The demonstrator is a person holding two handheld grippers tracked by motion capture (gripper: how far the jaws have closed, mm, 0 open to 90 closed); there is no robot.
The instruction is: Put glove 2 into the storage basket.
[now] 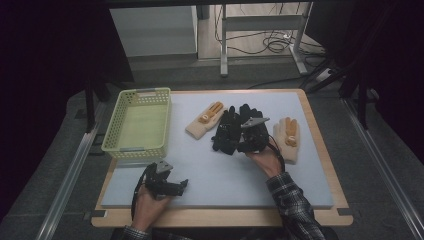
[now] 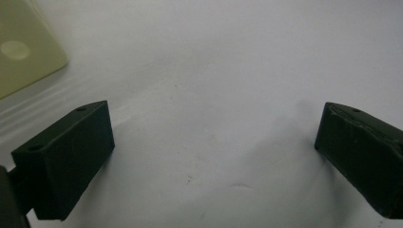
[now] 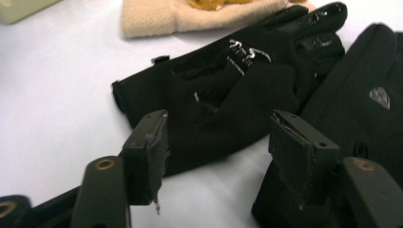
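Nearby, gloveless green basket (image 1: 138, 121), gloves (image 1: 231, 131) outside

Dim room, dark at both sides. Wooden table (image 1: 325, 165) under a pale grey mat (image 1: 210, 165), standing on grey carpet floor (image 1: 380, 165). Metal rails (image 1: 65, 185) along the floor at left and right of the table. Behind, a brighter strip of wood floor with a white cabinet (image 1: 152, 30), the grey metal legs of a desk frame (image 1: 223, 45) and loose black cables (image 1: 272, 42). Light mostly from the far side.
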